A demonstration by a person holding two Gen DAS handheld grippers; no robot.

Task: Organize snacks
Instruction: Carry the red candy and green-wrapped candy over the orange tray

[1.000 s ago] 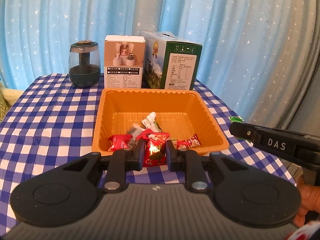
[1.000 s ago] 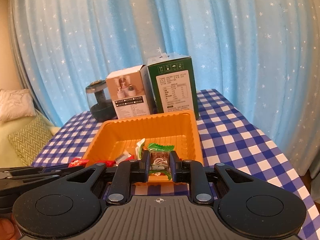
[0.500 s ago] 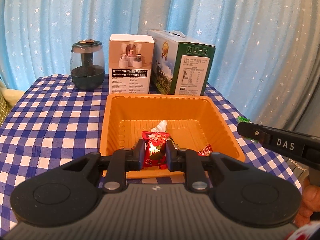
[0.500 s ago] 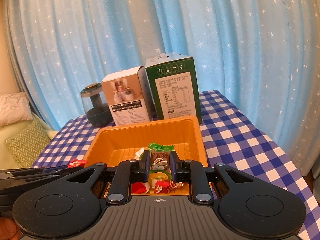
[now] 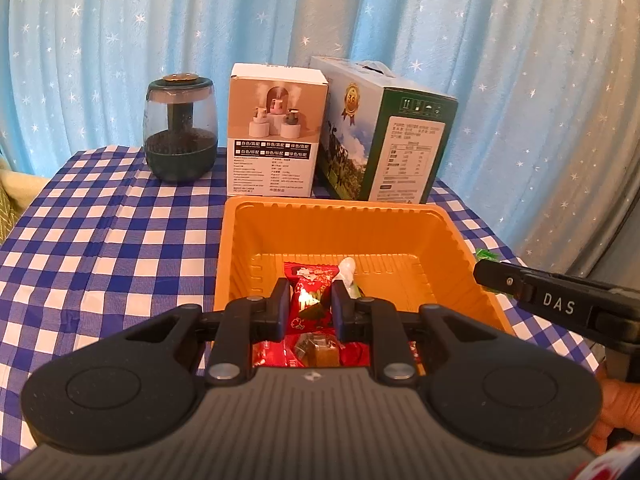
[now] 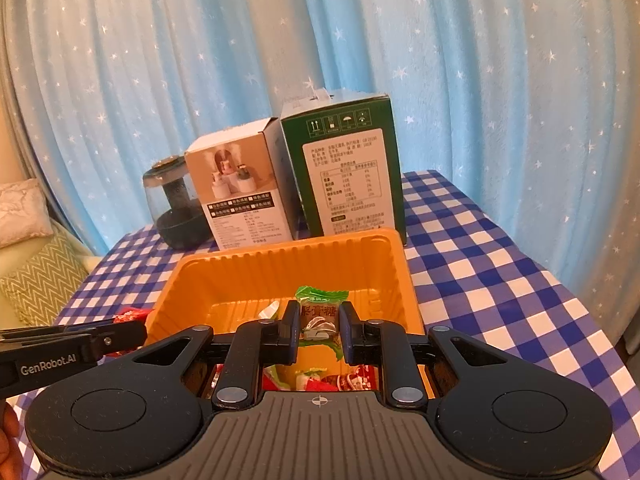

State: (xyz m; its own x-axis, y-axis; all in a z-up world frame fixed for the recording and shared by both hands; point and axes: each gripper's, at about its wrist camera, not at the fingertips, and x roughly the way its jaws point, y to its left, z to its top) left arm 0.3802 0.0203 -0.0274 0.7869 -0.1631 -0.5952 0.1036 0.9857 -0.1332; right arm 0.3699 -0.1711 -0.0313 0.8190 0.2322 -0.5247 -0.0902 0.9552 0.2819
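My left gripper (image 5: 307,300) is shut on a red wrapped candy (image 5: 306,280), held over the near part of the orange tray (image 5: 340,216). Below it in the tray lie more red wrapped candies (image 5: 272,354), a brown one (image 5: 316,346) and a white wrapper (image 5: 347,270). My right gripper (image 6: 319,322) is shut on a green-wrapped candy (image 6: 320,300), also above the tray (image 6: 288,268), whose floor shows several red and green snacks (image 6: 312,380). Each gripper appears in the other's view: the right (image 5: 560,304) at the tray's right edge, the left (image 6: 72,344) at its left.
Behind the tray stand a dark glass jar (image 5: 180,132), a white humidifier box (image 5: 276,132) and a green carton (image 5: 384,136) on the blue checked tablecloth (image 5: 100,248). A blue starred curtain hangs behind. A person's hand (image 5: 612,412) shows at lower right. Cushions (image 6: 32,248) lie left.
Both grippers have moved forward with their candies, from the tray's near edge to over its inside. The tray and boxes now look larger and closer.
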